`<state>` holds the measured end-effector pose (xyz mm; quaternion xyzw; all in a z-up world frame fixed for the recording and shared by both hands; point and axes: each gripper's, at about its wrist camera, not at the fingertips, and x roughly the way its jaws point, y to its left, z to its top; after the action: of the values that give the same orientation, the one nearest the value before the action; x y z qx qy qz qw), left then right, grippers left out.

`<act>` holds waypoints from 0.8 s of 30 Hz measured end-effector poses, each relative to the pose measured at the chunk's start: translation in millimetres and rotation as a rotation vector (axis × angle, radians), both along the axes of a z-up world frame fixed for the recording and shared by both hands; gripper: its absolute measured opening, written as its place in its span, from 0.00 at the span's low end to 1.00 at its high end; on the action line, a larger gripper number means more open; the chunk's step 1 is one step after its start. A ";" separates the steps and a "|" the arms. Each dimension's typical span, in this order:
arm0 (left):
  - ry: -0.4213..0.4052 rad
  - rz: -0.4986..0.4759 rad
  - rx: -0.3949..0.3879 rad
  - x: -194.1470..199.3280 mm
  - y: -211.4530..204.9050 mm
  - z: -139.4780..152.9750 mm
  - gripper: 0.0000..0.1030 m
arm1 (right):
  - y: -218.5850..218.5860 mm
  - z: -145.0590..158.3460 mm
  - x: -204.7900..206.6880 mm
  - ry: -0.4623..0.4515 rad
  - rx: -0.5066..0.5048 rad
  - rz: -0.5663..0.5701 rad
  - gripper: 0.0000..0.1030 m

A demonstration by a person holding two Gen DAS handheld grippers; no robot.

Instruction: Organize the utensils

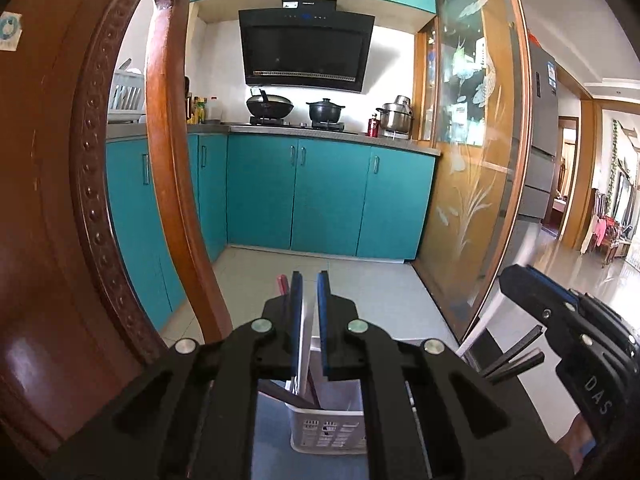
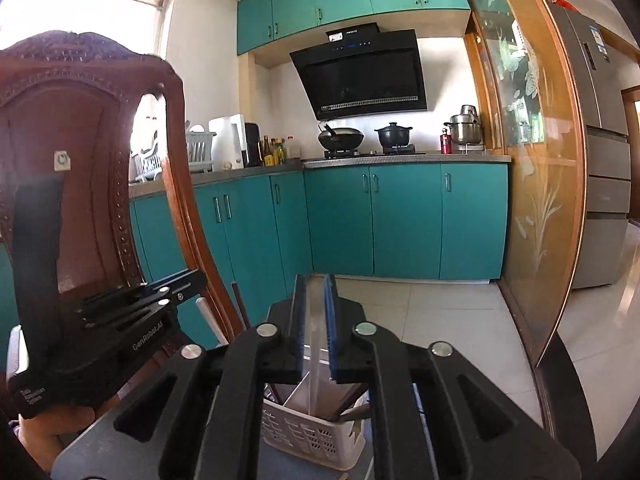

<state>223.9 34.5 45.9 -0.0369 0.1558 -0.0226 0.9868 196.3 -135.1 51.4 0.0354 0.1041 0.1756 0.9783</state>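
A white slotted utensil basket (image 1: 328, 428) stands below both grippers; it also shows in the right wrist view (image 2: 312, 436), with a divider and several dark-handled utensils in it. My left gripper (image 1: 310, 280) is shut on a white flat utensil (image 1: 306, 344) that reaches down into the basket. A reddish utensil tip (image 1: 283, 283) shows just left of its fingers. My right gripper (image 2: 316, 284) is shut on a clear, pale utensil (image 2: 316, 344) held over the basket. Each gripper is visible in the other's view: the right one (image 1: 520, 280) and the left one (image 2: 176, 284).
A carved wooden chair back (image 1: 80, 200) rises close on the left, also in the right wrist view (image 2: 92, 152). Beyond are teal cabinets (image 1: 328, 196), a stove with pots (image 1: 296, 110), a glass sliding door (image 1: 472, 140) and tiled floor (image 2: 440, 312).
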 end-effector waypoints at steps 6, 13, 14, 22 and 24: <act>-0.049 -0.032 -0.035 -14.4 3.9 3.5 0.20 | -17.2 11.1 -43.6 -0.069 0.014 0.034 0.21; -0.067 -0.044 -0.053 -54.6 14.6 -10.1 0.26 | -39.7 -29.6 -83.1 0.054 0.001 0.123 0.21; -0.048 -0.046 -0.046 -57.7 13.4 -15.3 0.31 | -38.7 -49.9 -77.1 0.138 -0.021 0.123 0.21; 0.258 -0.031 0.056 -40.7 -6.7 -86.3 0.34 | -10.3 -185.8 -24.3 0.699 -0.207 0.063 0.22; 0.295 -0.038 0.057 -37.0 -7.7 -94.1 0.35 | -2.5 -199.9 -24.2 0.734 -0.250 0.052 0.28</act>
<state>186.9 26.8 -48.2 -0.0088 0.3004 -0.0311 0.9533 172.1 -137.6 -148.4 -0.0265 0.4687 0.1618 0.8680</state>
